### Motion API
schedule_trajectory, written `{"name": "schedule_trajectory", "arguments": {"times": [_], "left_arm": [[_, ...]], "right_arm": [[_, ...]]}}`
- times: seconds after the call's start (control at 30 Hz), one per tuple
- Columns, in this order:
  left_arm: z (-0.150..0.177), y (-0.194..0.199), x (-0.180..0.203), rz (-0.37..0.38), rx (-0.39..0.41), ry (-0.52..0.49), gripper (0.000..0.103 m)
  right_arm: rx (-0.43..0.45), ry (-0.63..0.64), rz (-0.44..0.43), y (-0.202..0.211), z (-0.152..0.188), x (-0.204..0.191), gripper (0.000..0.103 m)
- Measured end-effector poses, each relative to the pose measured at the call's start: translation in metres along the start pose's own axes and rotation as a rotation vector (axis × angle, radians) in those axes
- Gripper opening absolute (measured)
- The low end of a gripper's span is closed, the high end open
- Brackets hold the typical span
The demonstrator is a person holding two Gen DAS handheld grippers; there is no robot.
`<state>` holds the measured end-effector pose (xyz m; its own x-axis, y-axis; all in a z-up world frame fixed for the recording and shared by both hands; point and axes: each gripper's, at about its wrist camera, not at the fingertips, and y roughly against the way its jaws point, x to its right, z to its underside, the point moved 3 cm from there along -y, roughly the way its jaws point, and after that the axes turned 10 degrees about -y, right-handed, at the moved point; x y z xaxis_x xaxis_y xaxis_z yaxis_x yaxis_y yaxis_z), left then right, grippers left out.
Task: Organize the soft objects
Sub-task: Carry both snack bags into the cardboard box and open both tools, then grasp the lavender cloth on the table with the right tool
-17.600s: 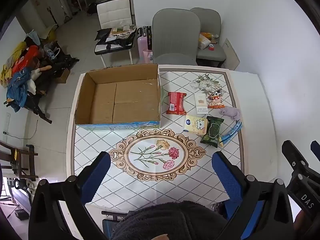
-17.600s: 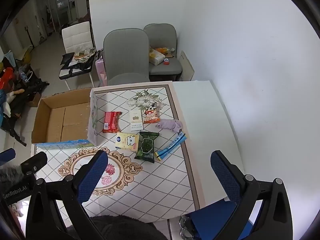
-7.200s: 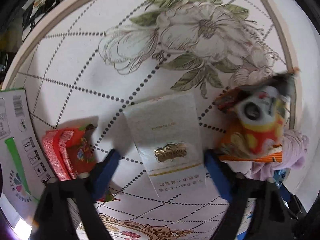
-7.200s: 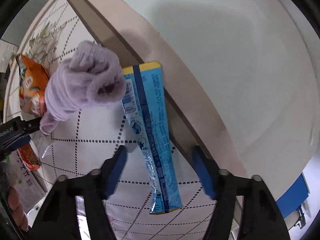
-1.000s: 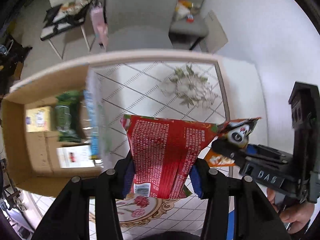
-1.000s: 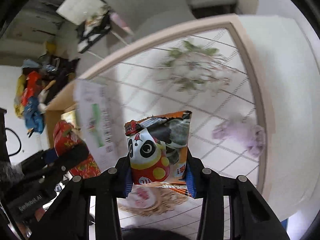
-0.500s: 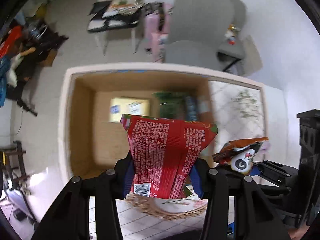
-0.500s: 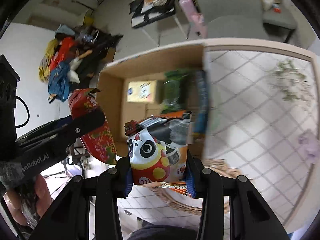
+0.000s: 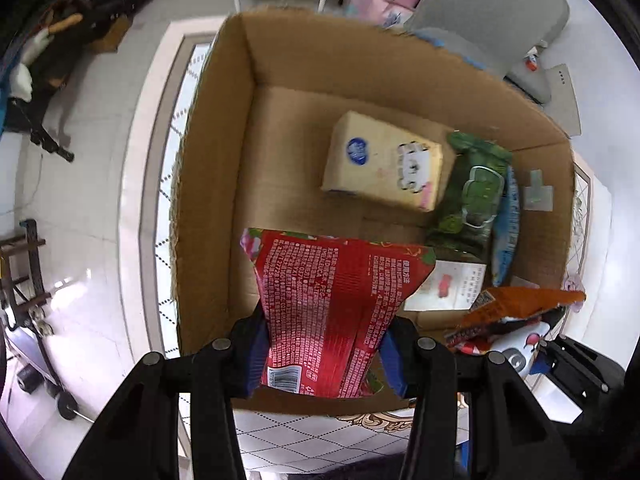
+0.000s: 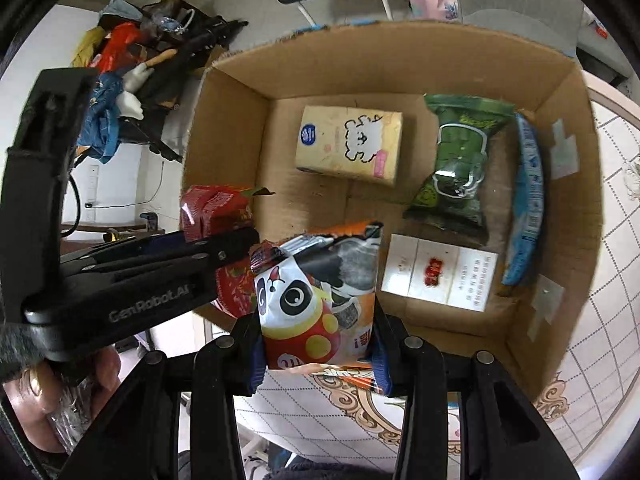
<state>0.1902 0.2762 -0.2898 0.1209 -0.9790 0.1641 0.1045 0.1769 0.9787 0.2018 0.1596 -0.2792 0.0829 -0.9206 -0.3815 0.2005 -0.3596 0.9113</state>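
Note:
My left gripper (image 9: 320,354) is shut on a red snack pack (image 9: 336,304) and holds it over the near left part of the open cardboard box (image 9: 216,152). My right gripper (image 10: 318,354) is shut on an orange panda snack bag (image 10: 316,300) over the box's near edge (image 10: 520,344). The left gripper and its red pack (image 10: 212,212) also show at the left of the right wrist view. In the box lie a yellow tissue pack (image 10: 348,144), a green packet (image 10: 460,168), a blue packet (image 10: 528,196) and a white flat box (image 10: 440,272).
The box stands on a patterned table (image 10: 600,280). A grey chair (image 9: 500,12) stands behind the box. Clutter (image 10: 116,64) lies on the floor to the left, beyond the table edge. A purple soft item (image 9: 574,282) shows on the table right of the box.
Both grippers have moved left and closer to the box with their packs still held. The box now fills both views, seen from above.

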Motion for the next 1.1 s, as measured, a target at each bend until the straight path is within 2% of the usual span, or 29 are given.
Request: {"name": "schedule_trajectory", "arguments": {"times": [0.07,0.13,0.17,0.23,0.27,0.33,0.4,0.5,0.77,0.97,1.03,1.07,1.1], "left_arm": [[-0.001,-0.009,-0.004,0.018,-0.029,0.003,0.046],[-0.001,-0.015,-0.01,0.027,-0.053,0.034,0.046],[0.0,-0.018,-0.012,0.051,-0.061,0.055,0.046],[-0.001,-0.02,-0.014,0.079,-0.069,0.068,0.046],[0.0,-0.019,-0.014,0.076,-0.063,0.07,0.046],[0.001,-0.015,-0.014,0.041,-0.05,0.047,0.052],[0.003,-0.008,-0.01,0.005,-0.03,0.017,0.063],[0.007,0.005,-0.005,-0.034,0.002,-0.009,0.063],[0.026,0.042,0.003,-0.079,0.103,-0.029,0.063],[0.045,0.061,0.02,-0.106,0.167,-0.052,0.064],[0.052,0.066,0.027,-0.13,0.186,-0.061,0.074],[0.055,0.069,0.029,-0.151,0.198,-0.062,0.09],[0.057,0.071,0.031,-0.164,0.212,-0.06,0.098]], "right_arm": [[-0.005,-0.003,0.003,-0.007,-0.004,0.001,0.045],[-0.04,-0.002,-0.001,-0.016,-0.006,0.001,0.05],[-0.048,-0.003,-0.011,-0.02,-0.007,0.001,0.055],[-0.038,0.004,0.002,-0.023,-0.008,0.001,0.08],[-0.033,0.006,0.013,-0.024,-0.008,0.001,0.083],[-0.02,0.006,0.026,-0.022,-0.008,0.002,0.083],[-0.014,0.001,0.043,-0.02,-0.008,0.006,0.083],[0.008,-0.005,0.081,-0.013,-0.005,0.012,0.083],[0.077,-0.035,0.176,0.021,0.019,0.032,0.086],[0.141,-0.028,0.21,0.048,0.04,0.038,0.086],[0.162,-0.02,0.219,0.057,0.046,0.038,0.088],[0.174,-0.016,0.213,0.062,0.049,0.038,0.09],[0.185,-0.008,0.217,0.065,0.052,0.037,0.095]]}}
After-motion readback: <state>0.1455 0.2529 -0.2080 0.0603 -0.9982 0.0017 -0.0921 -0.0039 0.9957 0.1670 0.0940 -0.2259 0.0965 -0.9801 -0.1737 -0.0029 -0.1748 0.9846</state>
